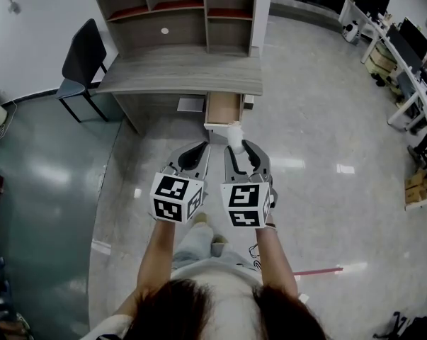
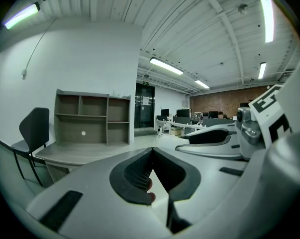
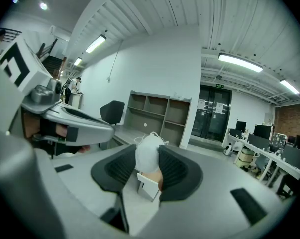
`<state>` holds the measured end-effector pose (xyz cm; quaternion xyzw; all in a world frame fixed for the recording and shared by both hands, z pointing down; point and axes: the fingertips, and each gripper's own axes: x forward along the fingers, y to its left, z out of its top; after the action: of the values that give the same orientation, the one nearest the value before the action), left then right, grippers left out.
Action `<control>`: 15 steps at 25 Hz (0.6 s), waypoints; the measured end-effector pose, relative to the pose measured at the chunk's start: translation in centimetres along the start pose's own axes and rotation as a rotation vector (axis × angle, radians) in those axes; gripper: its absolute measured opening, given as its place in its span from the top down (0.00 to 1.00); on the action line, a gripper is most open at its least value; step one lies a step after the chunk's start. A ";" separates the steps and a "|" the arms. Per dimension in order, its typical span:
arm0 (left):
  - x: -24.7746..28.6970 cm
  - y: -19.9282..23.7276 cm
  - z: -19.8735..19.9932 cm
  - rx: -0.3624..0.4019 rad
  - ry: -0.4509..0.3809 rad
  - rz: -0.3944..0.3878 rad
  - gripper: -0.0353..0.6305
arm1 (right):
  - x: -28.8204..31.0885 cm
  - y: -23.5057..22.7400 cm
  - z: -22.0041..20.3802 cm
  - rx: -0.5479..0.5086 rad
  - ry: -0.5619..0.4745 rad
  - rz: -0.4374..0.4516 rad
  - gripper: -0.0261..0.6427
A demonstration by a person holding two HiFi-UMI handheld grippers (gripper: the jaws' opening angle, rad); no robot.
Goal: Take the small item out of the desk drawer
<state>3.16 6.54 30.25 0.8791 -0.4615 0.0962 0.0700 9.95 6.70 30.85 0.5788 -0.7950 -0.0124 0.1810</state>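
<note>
With the white item (image 3: 148, 153) pinched between the right gripper's (image 1: 241, 153) jaws just outside the open drawer's (image 1: 224, 109) front, we should hold that squeeze steady and draw it level away from the desk (image 1: 178, 73), leaving the left gripper (image 1: 196, 154), closed on nothing, aside.

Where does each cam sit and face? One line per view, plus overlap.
Head view: on the head, steeply down at desk and open drawer; hair, forearms, left gripper, right gripper show.
Left gripper view: on left gripper, forward at desk; its shut fingers show.
Right gripper view: on right gripper, forward at desk; its fingers hold white item.
Shared: all see desk, chair; each gripper view catches the other gripper.
</note>
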 end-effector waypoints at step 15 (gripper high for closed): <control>-0.7 -0.9 0.4 0.006 -0.005 -0.010 0.93 | -1.4 -0.2 0.7 -0.003 -0.031 -0.008 0.73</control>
<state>3.52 7.52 29.67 0.8819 -0.4569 0.0948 0.0668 10.30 7.79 29.72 0.5816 -0.7953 -0.0233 0.1692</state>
